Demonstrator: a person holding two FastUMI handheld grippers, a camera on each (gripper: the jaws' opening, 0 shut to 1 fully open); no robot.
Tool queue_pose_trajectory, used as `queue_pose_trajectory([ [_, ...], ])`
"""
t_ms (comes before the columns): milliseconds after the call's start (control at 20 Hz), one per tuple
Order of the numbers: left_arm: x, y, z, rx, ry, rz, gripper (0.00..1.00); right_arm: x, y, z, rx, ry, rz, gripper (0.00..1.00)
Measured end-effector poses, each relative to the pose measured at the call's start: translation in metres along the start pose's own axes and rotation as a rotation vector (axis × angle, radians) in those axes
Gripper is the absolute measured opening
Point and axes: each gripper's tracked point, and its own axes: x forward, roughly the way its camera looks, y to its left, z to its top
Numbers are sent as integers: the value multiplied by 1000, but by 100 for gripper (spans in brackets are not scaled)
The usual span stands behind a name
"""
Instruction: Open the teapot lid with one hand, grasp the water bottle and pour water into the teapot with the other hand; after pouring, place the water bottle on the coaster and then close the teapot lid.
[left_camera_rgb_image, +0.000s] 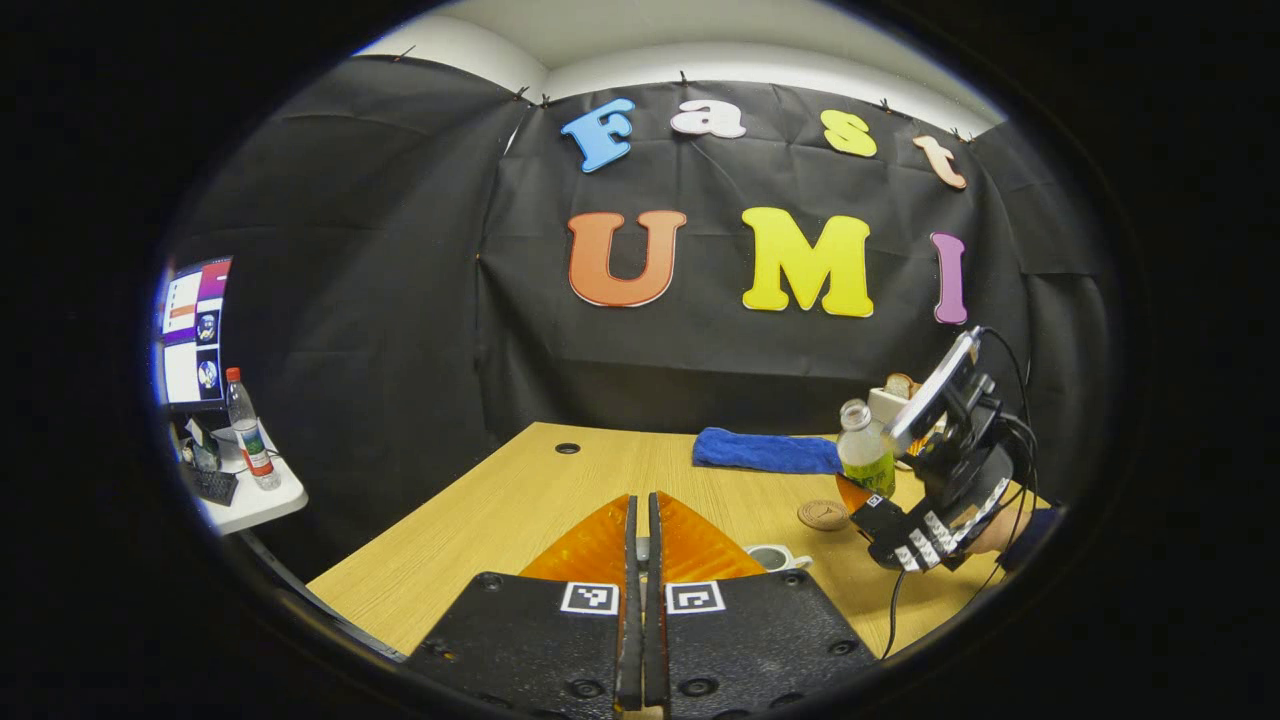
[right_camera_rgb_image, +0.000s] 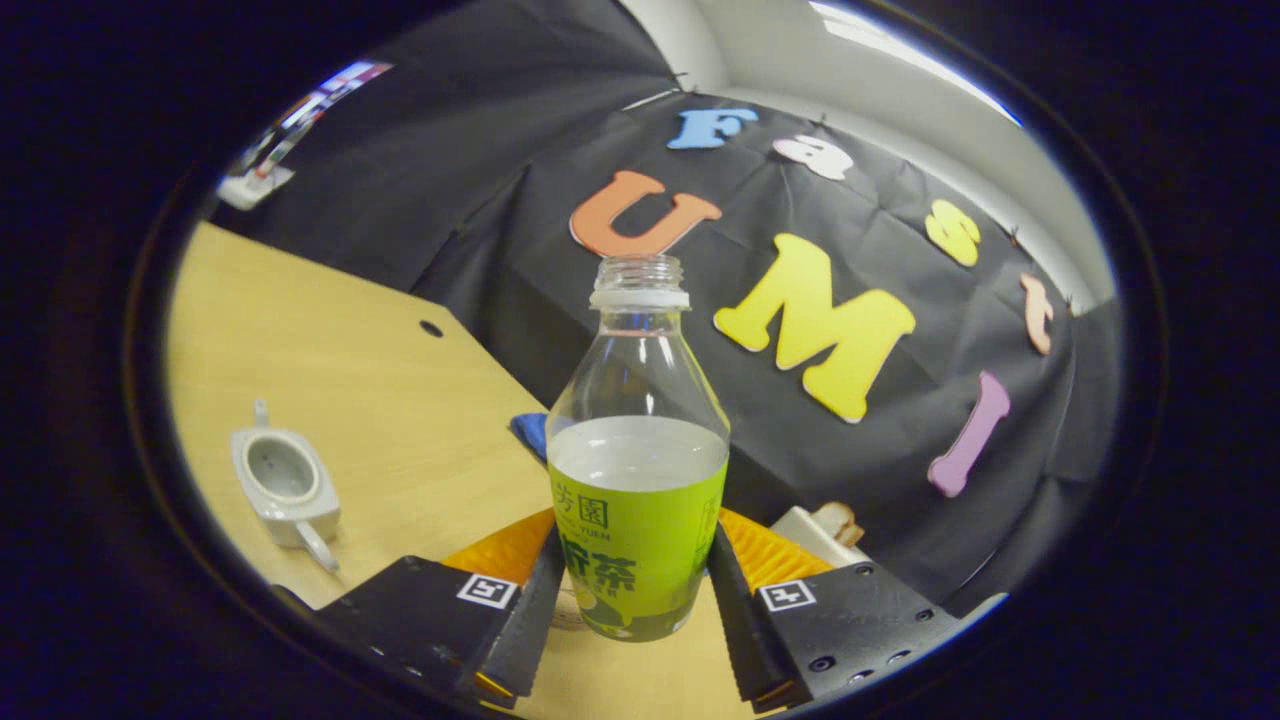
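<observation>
Left gripper (left_camera_rgb_image: 641, 530) low over the near edge of the wooden worktop (left_camera_rgb_image: 520, 500), jaws pressed together with only a thin slit between them; whether anything thin sits in that slit, cannot tell.

Right gripper (right_camera_rgb_image: 636, 585) pinching one water bottle (right_camera_rgb_image: 637, 470), a finger against each side of the green label. Bottle uncapped, about half full of clear water, upright between the jaws; in the left gripper view the same bottle (left_camera_rgb_image: 864, 452) seen at the worktop's far right, held by the right gripper (left_camera_rgb_image: 885, 520), a hand (left_camera_rgb_image: 1000, 530) with a dark sleeve behind it.

One white teapot (right_camera_rgb_image: 283, 480) on the worktop well to the left of the bottle in the right gripper view, mouth open and inside visible, handle toward the camera. Same teapot (left_camera_rgb_image: 775, 556) just beyond the left gripper's fingers, partly hidden.

One round brown coaster (left_camera_rgb_image: 823, 514) flat on the worktop, between teapot and held bottle, bare.

One blue cloth (left_camera_rgb_image: 768, 450) folded along the worktop's far edge. One small white object with a brown top (right_camera_rgb_image: 820, 530) behind the bottle, too hidden to identify.

Off to the left, one side table (left_camera_rgb_image: 255, 500) carrying a second bottle with a red cap (left_camera_rgb_image: 250, 428), beside one lit monitor (left_camera_rgb_image: 195, 330).
</observation>
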Motion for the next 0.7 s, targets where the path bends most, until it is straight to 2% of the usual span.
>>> queue_pose_trajectory([
  [50, 0, 3, 1, -3, -1, 14, 4, 4, 5, 0, 108, 18, 55, 73],
  [100, 0, 3, 1, -4, -2, 22, 3, 10, 5, -2, 196, 37, 72, 72],
  [200, 0, 2, 4, -3, -11, 28, 3, 23, -6, -4, 319, 70, 76, 75],
  [300, 1, 0, 7, -11, -27, 29, 4, 34, -8, -11, 393, 102, 84, 72],
  [500, 4, -12, 8, -22, -40, -7, 4, 58, -1, -38, 460, 157, 79, 72],
  [650, 6, -12, 4, 3, -29, -4, 4, 69, 2, -50, 448, 182, 60, 73],
  [700, 6, -13, 3, 7, -24, -3, 4, 70, 0, -46, 442, 159, 48, 75],
])
